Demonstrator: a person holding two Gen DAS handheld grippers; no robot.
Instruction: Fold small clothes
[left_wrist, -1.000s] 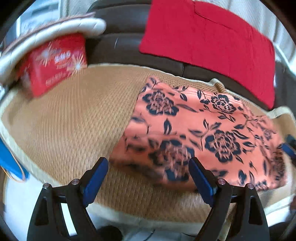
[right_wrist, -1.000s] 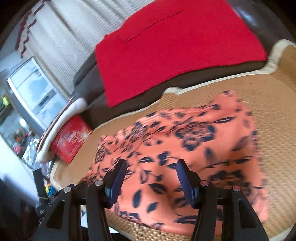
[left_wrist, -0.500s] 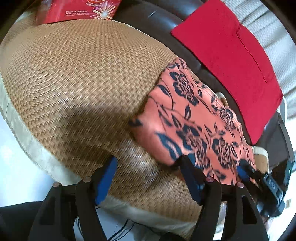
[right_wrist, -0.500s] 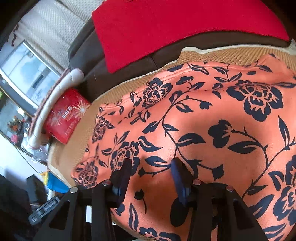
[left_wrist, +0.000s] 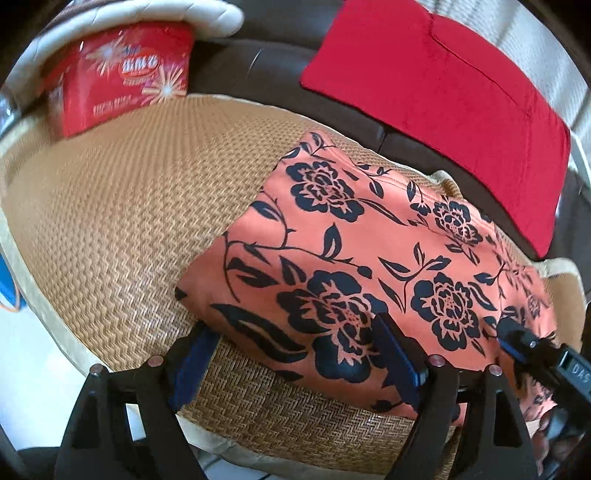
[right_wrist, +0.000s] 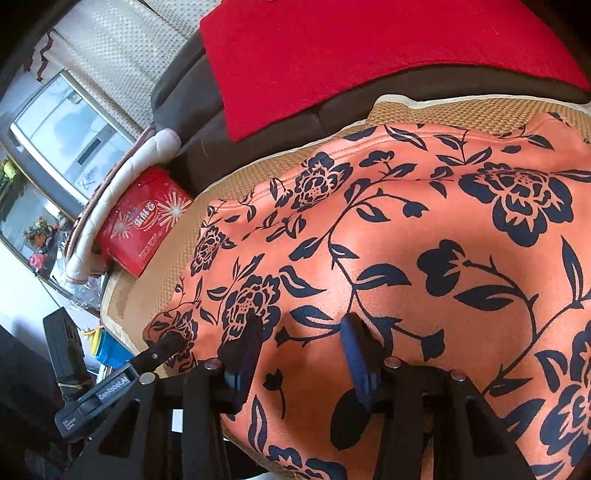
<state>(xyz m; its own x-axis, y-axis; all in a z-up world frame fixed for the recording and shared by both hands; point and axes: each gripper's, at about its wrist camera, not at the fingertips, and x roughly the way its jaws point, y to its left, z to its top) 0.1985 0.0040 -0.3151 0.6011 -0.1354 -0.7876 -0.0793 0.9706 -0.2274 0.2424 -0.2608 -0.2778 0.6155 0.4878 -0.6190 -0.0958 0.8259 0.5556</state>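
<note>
Nearest, left gripper (left_wrist: 291, 354) jaws opening wide astride near corner of orange black-floral cloth (left_wrist: 369, 258) on woven straw mat (left_wrist: 110, 221), right gripper (right_wrist: 303, 347) half-open w/ pads on cloth, grip unclear; beyond, red printed box (left_wrist: 122, 88), red cushion (left_wrist: 443, 85).

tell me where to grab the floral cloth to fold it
Grip the floral cloth at its near-left corner, coming in low from the front mat edge. That corner lies flat and free on the mat, between the opening jaws of the left hand-held gripper.
</note>
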